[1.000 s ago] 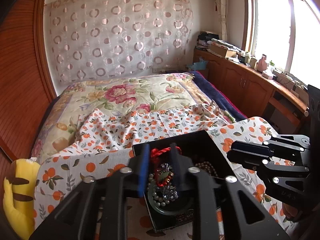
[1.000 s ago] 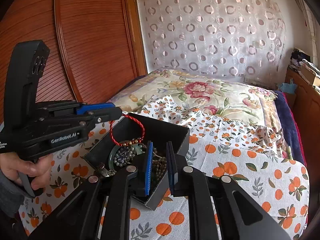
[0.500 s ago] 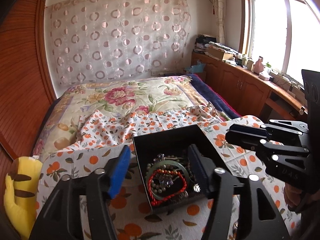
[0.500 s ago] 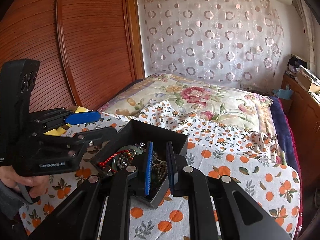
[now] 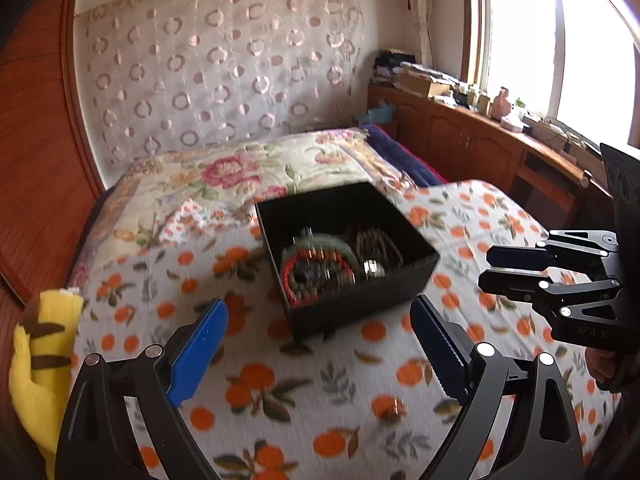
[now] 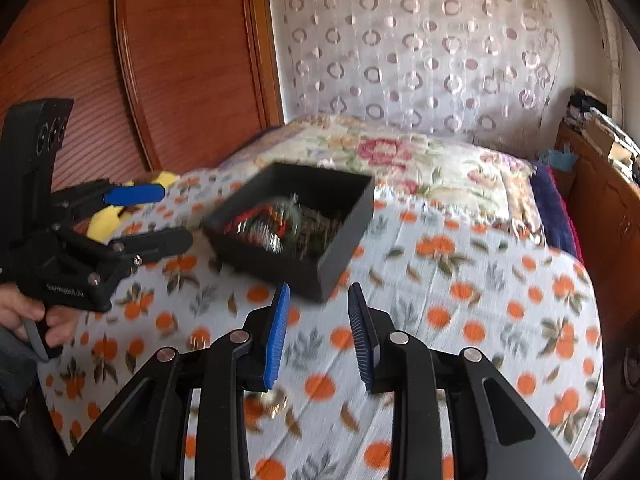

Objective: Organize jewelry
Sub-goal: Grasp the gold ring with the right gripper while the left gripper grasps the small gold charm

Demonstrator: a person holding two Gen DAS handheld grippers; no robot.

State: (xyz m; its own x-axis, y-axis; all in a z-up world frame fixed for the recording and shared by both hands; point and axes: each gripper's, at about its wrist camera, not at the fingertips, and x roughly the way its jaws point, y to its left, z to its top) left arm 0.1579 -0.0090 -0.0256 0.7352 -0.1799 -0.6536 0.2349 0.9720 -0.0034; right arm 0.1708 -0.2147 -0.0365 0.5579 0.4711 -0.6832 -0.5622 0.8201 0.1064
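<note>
Room: bedroom; patterned sheer curtain (image 5: 224, 80) on the far wall, red-brown wooden panelling (image 6: 168, 64) on one side, window with a cluttered wooden cabinet top (image 5: 500, 120) on the other.
Surface: bed under a white cloth with orange-fruit print (image 5: 320, 380); a floral quilt (image 5: 240, 172) covers the far half.
Task item: open black square jewelry box (image 5: 352, 292) sits on the orange-print cloth, about mid-width of the bed, just before the seam where the floral quilt starts.
Contents: green bangle (image 5: 320, 240), red beaded bracelet (image 5: 286, 280), brown bead strands (image 5: 376, 244), silvery pieces; blurred, finer detail not readable.
Left gripper (image 5: 320, 344): blue-padded fingers spread wide apart, holding nothing, nearer the front edge of the bed than the box.
Right gripper (image 6: 316, 328): blue pads apart with a moderate gap, holding nothing, just short of the box's near corner.
Open room: bare cloth between both grippers and the box, and to the box's right toward the bed edge.
Nearby: yellow plush toy with brown stripes (image 5: 36, 364) at the bed's left edge; small metallic piece (image 5: 390, 406) lying loose on the cloth near the front edge, apart from the box.
Note: both views motion-blurred.
</note>
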